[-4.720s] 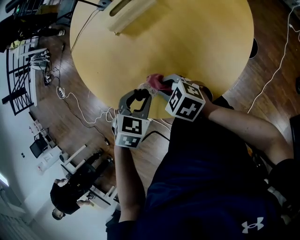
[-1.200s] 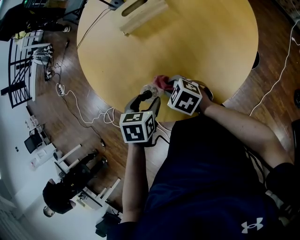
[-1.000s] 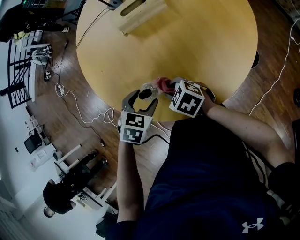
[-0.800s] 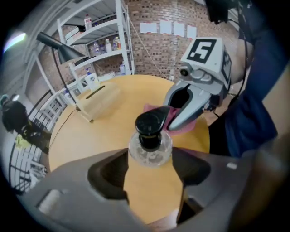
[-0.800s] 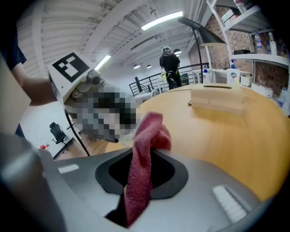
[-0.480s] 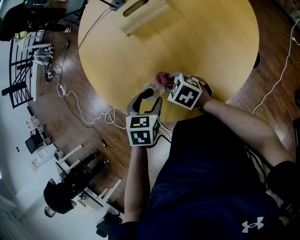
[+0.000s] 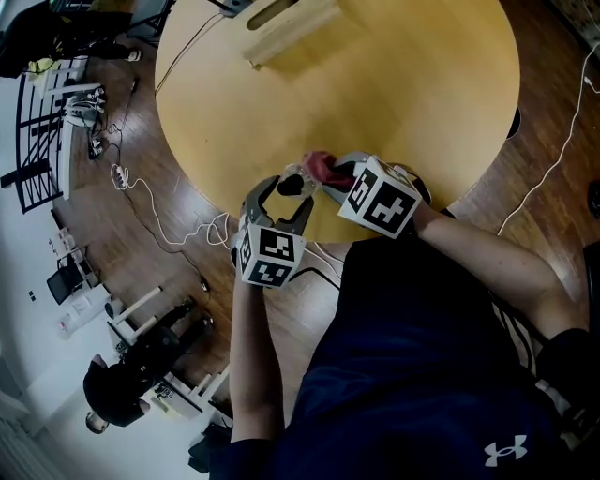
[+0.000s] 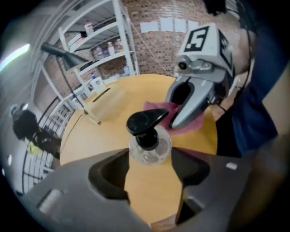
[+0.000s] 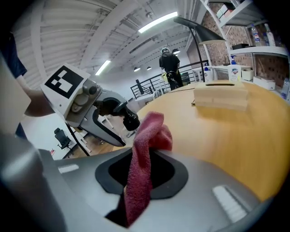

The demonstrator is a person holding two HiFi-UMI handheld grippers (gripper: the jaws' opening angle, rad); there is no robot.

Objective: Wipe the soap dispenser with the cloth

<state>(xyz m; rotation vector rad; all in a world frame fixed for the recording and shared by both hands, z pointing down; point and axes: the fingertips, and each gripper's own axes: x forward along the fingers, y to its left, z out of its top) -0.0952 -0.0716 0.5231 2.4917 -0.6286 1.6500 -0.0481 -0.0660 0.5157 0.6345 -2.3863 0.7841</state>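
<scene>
Left gripper (image 8: 149, 155) has the clear soap dispenser (image 8: 146, 136) pinched between its jaws, which just squeezed in a bit, near the round table's (image 7: 403, 84) close edge. Right gripper (image 9: 147, 156) is clamped on the red cloth (image 9: 140, 167), right beside the black pump. A slotted wooden box (image 7: 281, 23) sits well apart across the table.

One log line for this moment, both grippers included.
left gripper: shut on soap dispenser | right gripper: shut on cloth | cloth beside dispenser pump, contact unclear

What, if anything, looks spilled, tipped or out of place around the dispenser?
Nothing stands out. The soap dispenser looks upright, with no spill on the table around it; the red cloth is pinched in the right tool.
</scene>
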